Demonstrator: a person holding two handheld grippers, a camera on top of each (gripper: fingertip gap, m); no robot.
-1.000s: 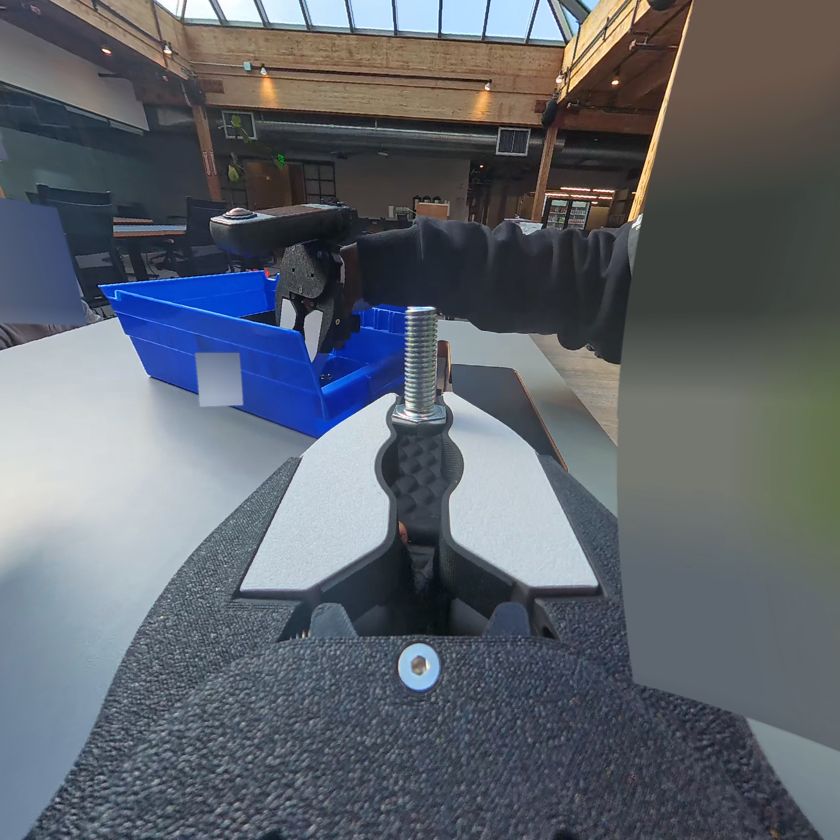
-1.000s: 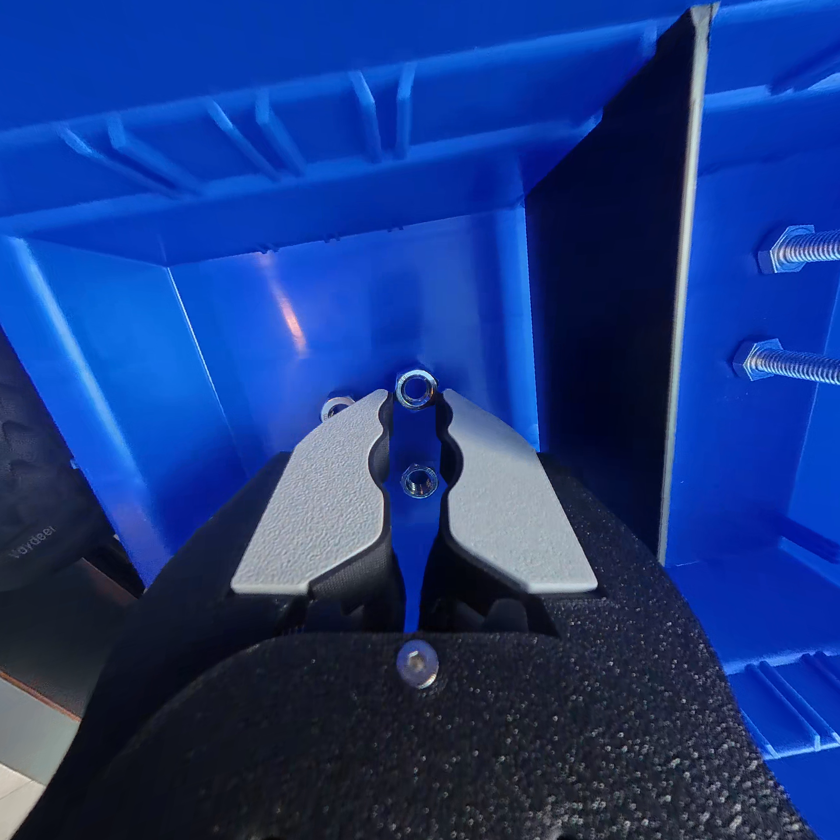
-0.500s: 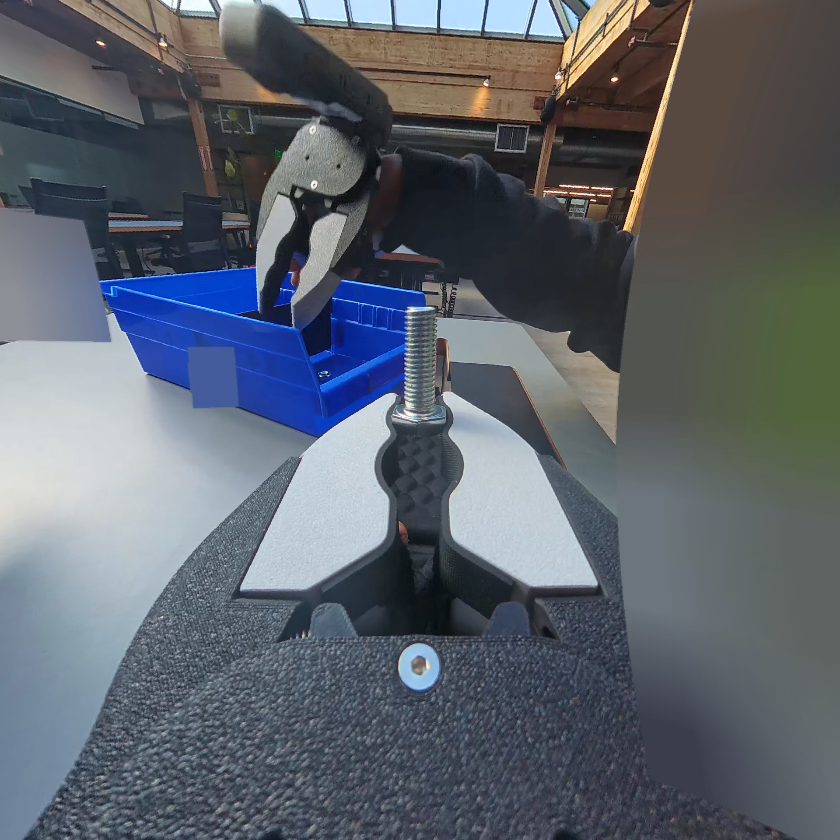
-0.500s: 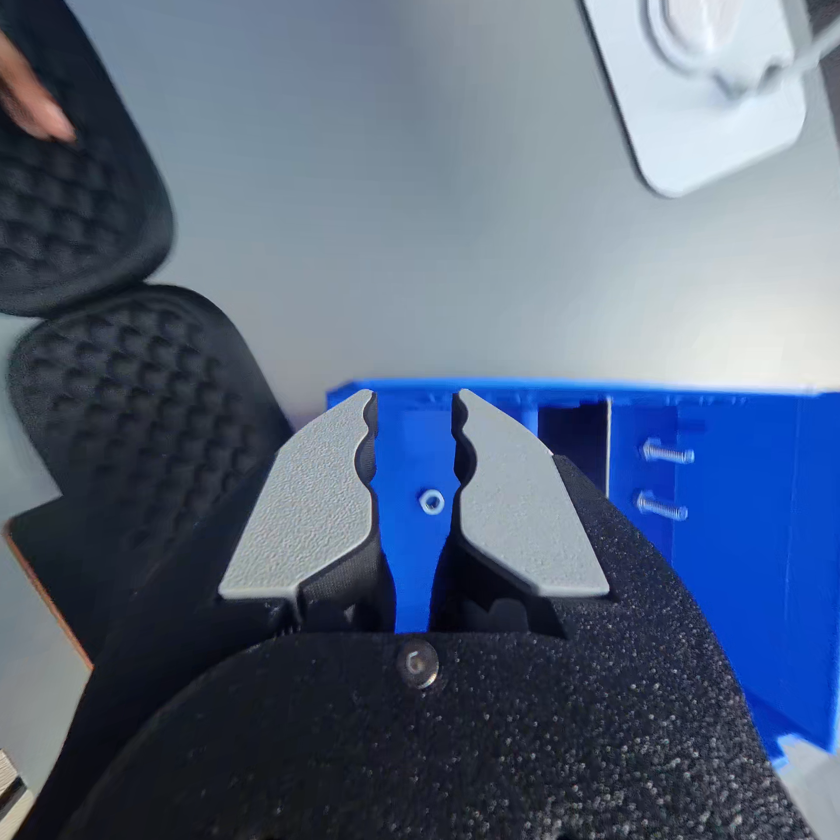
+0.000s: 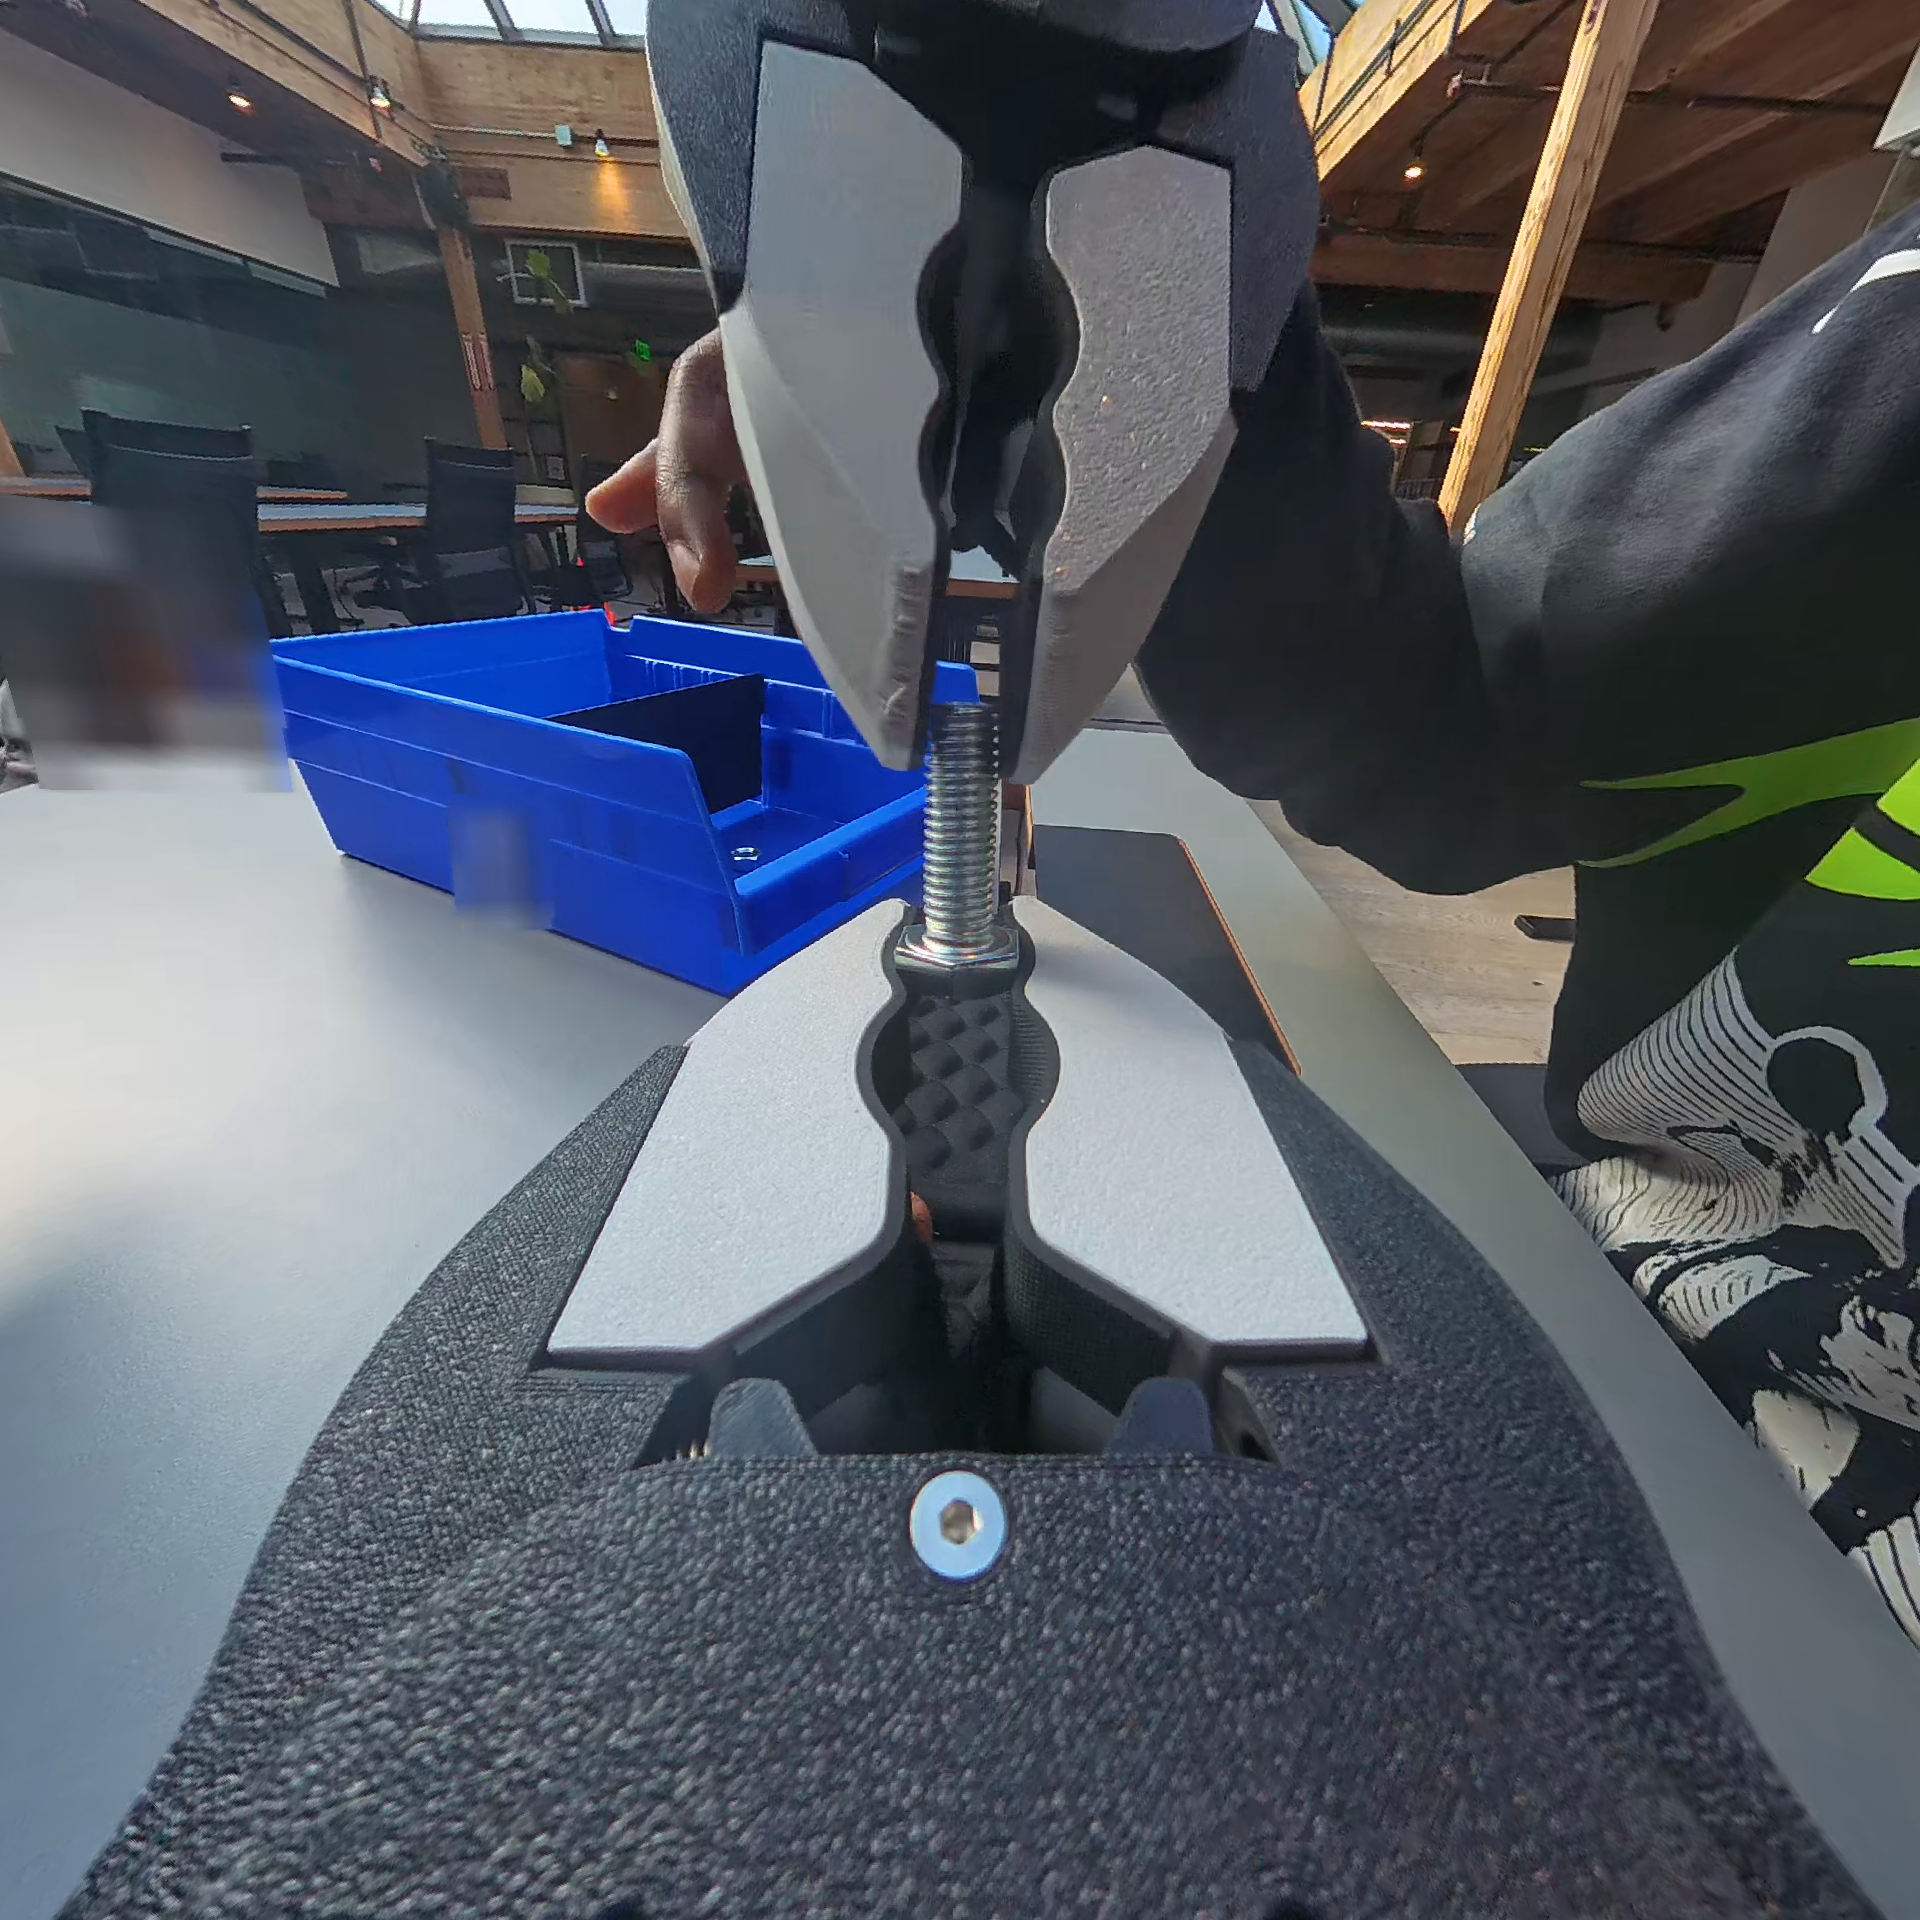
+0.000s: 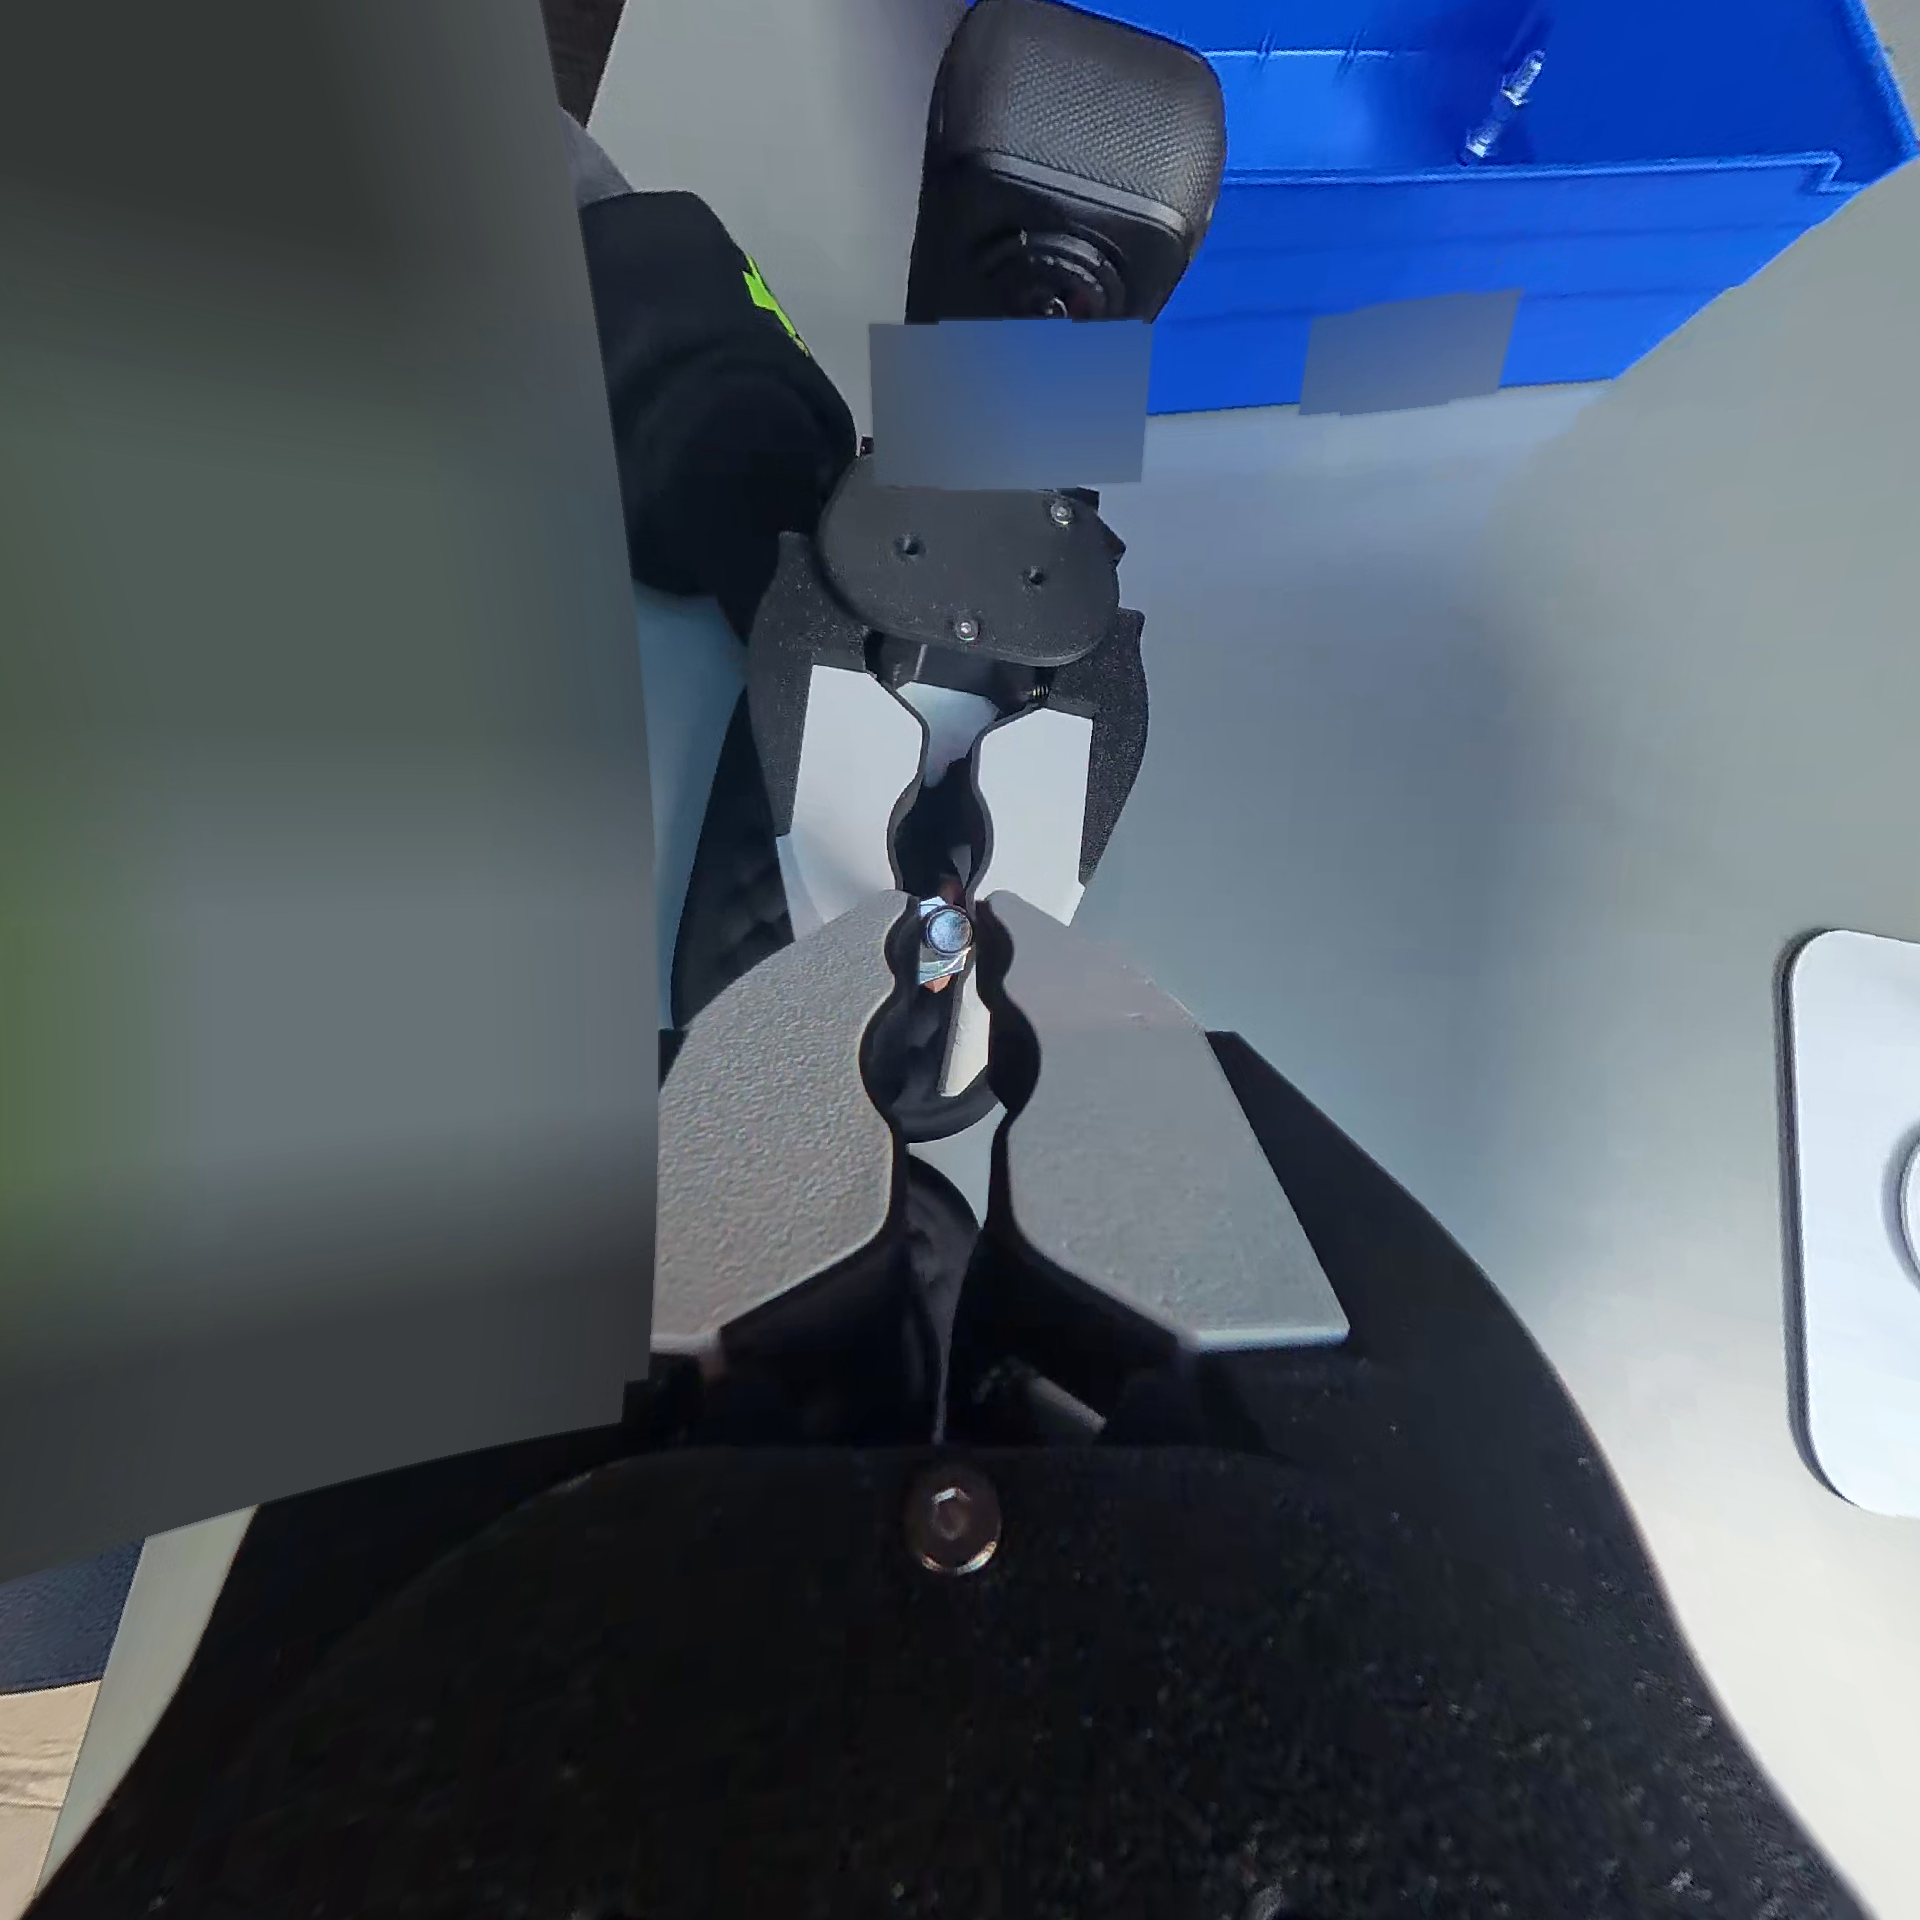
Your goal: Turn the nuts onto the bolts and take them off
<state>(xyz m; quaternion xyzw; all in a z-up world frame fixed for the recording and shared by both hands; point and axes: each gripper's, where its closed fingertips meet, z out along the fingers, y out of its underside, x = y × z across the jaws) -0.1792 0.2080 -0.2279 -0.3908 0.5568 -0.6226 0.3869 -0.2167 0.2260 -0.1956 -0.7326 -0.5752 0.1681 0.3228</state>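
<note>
**Right hand-held gripper meets the tip of the upright bolt**

The left hand-held gripper is closed on the hexagonal head of a bolt, which stands upright at the centre of the left wrist view, threads bare along the whole visible shank; from the top of the frame the right hand-held gripper comes down with its fingertips straddling the bolt's tip, the jaws parted only by a narrow gap. Whether a nut sits between those tips cannot be told — none shows clearly in either view; so the step in hand reads as either starting a nut on the thread or simply lining up over the bolt. The next move, as a judgement, calls for the right tips to stay square over the bolt's axis and then turn about it while the left holds the head steady; any tilt risks a crossed thread.

The left wrist view alone shows the blue bin at middle left on the grey surface, with a loose nut on its floor and a black divider inside. The right wrist view looks straight down the bolt's end at frame centre, the left hand-held gripper's underside beyond it; it alone shows spare bolts in the bin at upper right and a pale plate at the right edge.
</note>
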